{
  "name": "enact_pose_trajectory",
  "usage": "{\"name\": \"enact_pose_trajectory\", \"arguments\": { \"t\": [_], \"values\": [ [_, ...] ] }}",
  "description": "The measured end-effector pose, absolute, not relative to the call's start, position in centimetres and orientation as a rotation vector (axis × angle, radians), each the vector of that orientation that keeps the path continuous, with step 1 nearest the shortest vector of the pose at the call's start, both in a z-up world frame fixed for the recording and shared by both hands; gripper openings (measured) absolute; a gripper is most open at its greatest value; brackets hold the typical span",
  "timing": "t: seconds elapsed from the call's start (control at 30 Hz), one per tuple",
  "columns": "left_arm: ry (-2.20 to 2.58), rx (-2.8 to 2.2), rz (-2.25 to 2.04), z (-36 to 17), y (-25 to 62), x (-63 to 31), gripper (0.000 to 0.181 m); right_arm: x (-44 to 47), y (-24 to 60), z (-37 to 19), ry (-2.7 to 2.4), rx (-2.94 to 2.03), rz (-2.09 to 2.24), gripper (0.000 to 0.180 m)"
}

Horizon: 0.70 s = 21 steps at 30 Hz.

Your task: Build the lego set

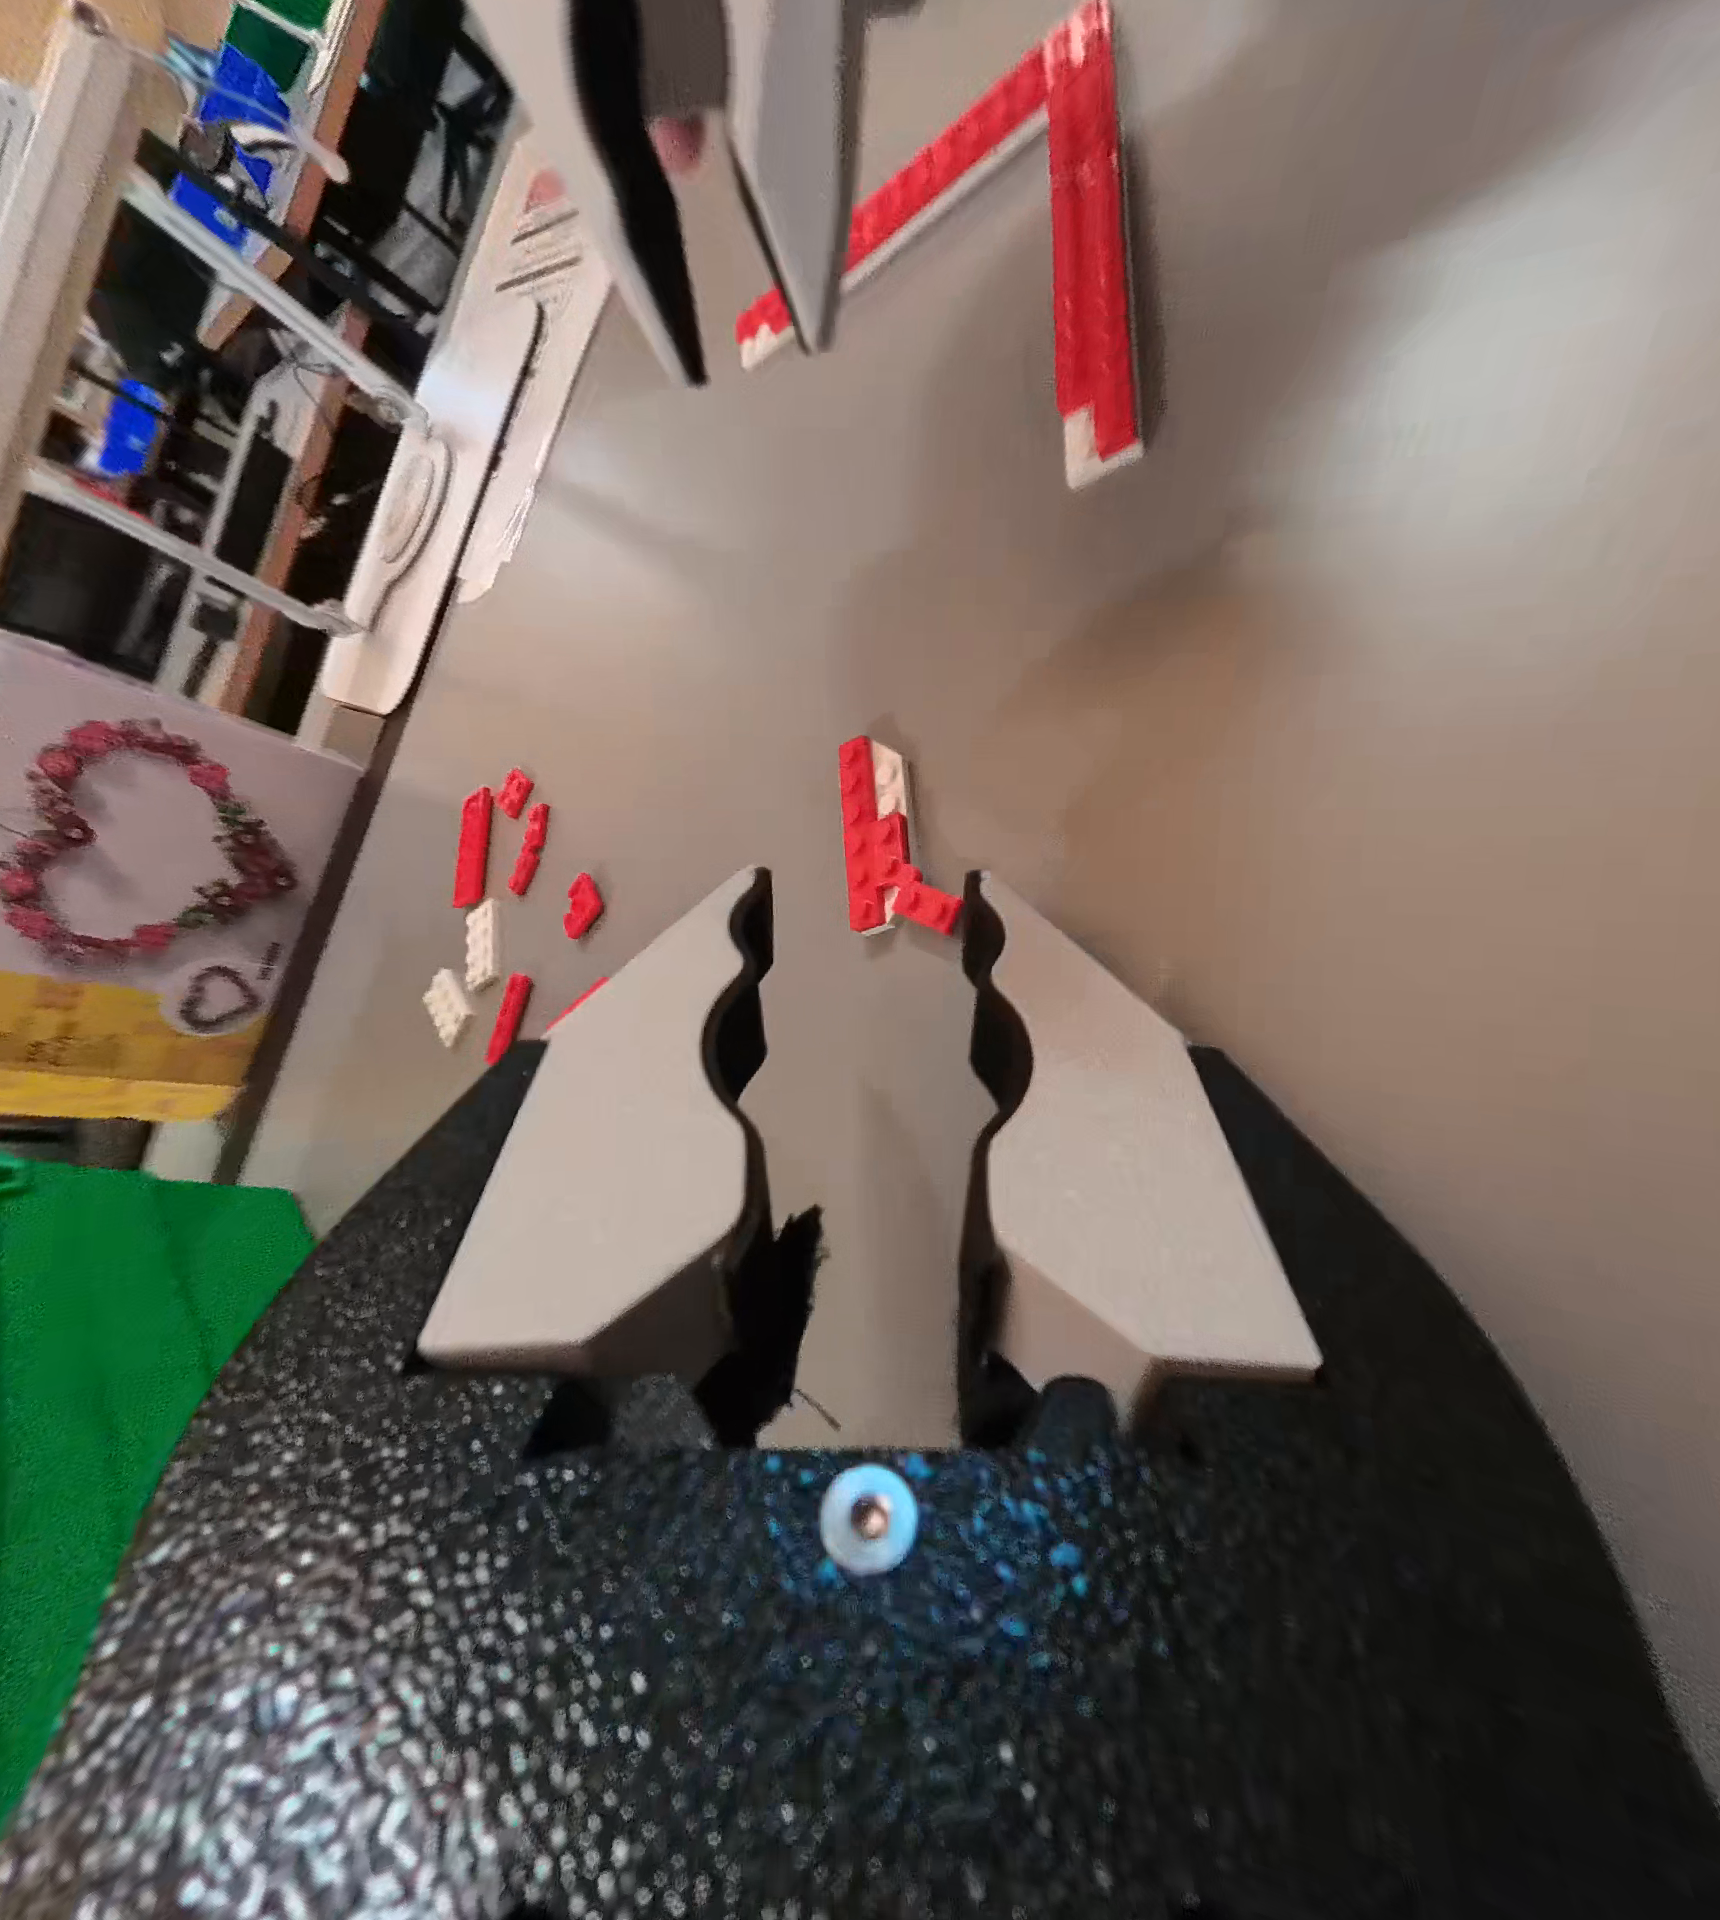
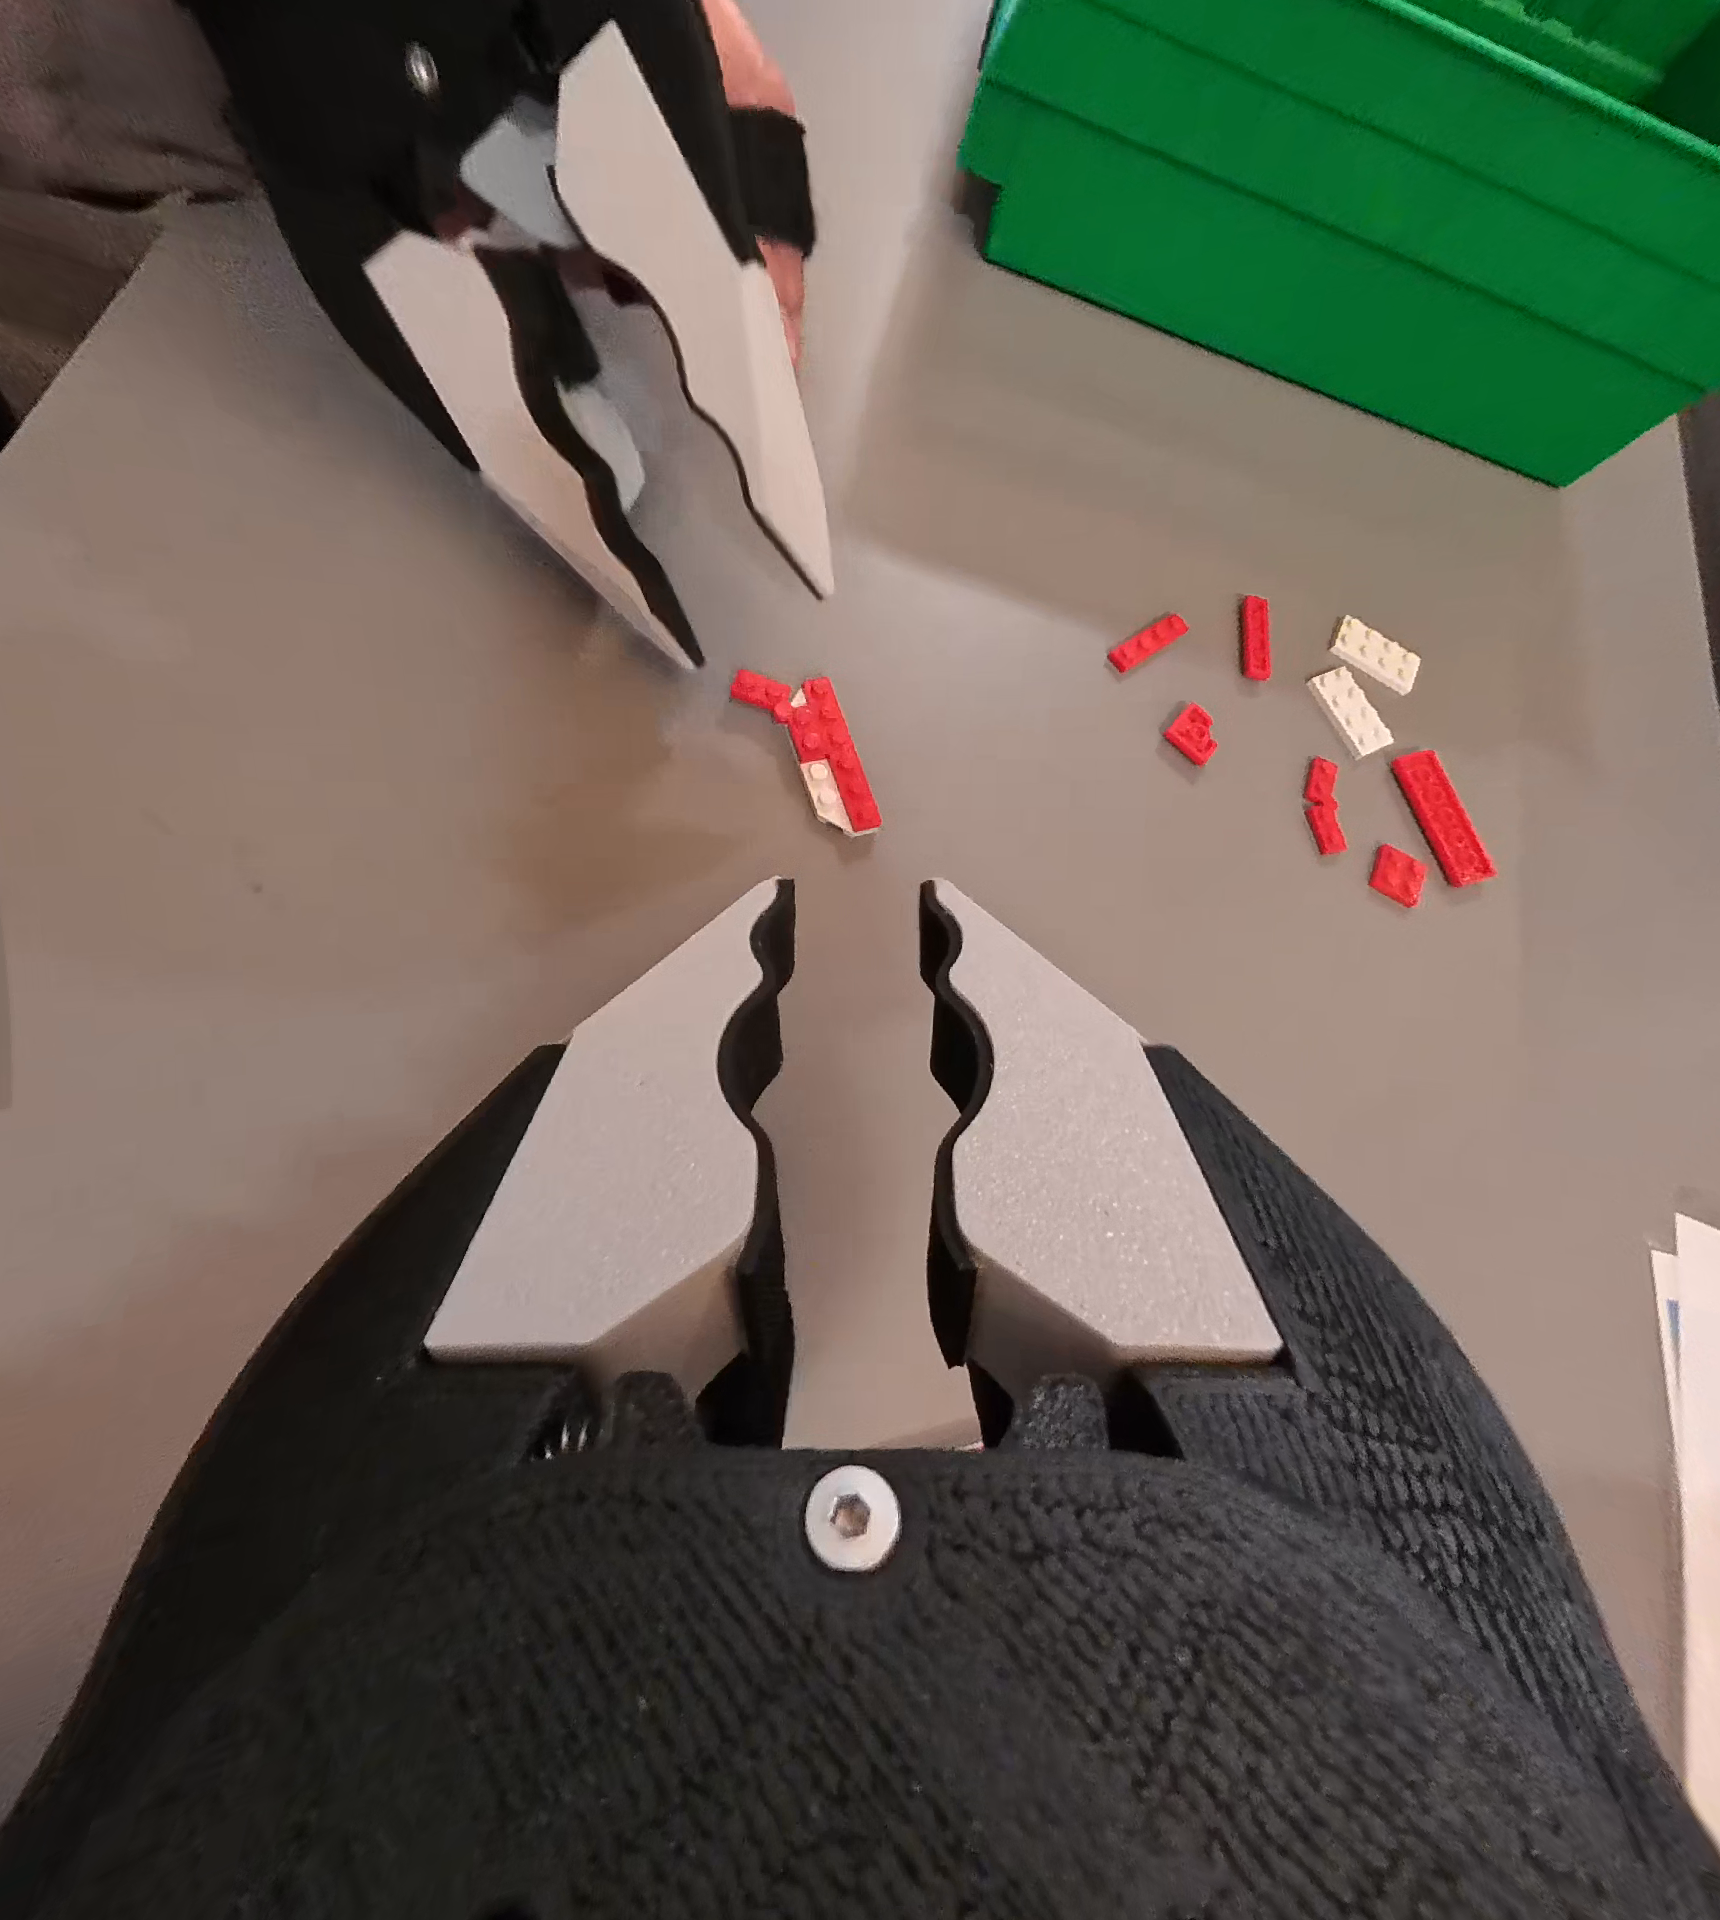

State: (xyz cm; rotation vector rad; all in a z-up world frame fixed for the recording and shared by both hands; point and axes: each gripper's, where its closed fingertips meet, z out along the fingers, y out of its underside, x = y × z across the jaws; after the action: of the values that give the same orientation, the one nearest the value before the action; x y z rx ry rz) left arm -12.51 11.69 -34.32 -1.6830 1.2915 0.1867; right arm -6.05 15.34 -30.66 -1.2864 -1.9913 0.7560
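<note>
Lego assembly (image 2: 820, 753) on table | loose plates (image 2: 1355, 727) beside | green bin (image 2: 1355, 239) behind

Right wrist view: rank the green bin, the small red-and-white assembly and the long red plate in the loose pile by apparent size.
1. green bin, by far.
2. small red-and-white assembly.
3. long red plate, only slightly smaller; all lie at differing distances from the camera.
</note>
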Motion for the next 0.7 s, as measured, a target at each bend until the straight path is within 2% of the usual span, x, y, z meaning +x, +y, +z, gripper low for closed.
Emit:
{"name": "enact_pose_trajectory", "arguments": {
  "t": [0.03, 0.17, 0.37, 0.7],
  "values": [
    [1.259, -1.694, 0.133, -33.8, 11.5, -12.6, 0.036, -6.1, 15.5, -30.7, -1.980, -1.300, 0.765, 0.023],
    [1.019, -1.618, 0.031, -30.4, 12.4, -13.8, 0.036, -6.9, 17.2, -30.8, -1.872, -1.366, 0.764, 0.025],
    [0.539, -1.358, 0.112, -25.3, 14.5, -18.5, 0.032, -8.9, 20.2, -31.8, -1.757, -1.458, 0.699, 0.026],
    [0.473, -1.348, 0.091, -25.8, 14.5, -20.6, 0.031, -15.6, 27.7, -34.7, -1.870, -1.535, 0.583, 0.027]
  ]
}}
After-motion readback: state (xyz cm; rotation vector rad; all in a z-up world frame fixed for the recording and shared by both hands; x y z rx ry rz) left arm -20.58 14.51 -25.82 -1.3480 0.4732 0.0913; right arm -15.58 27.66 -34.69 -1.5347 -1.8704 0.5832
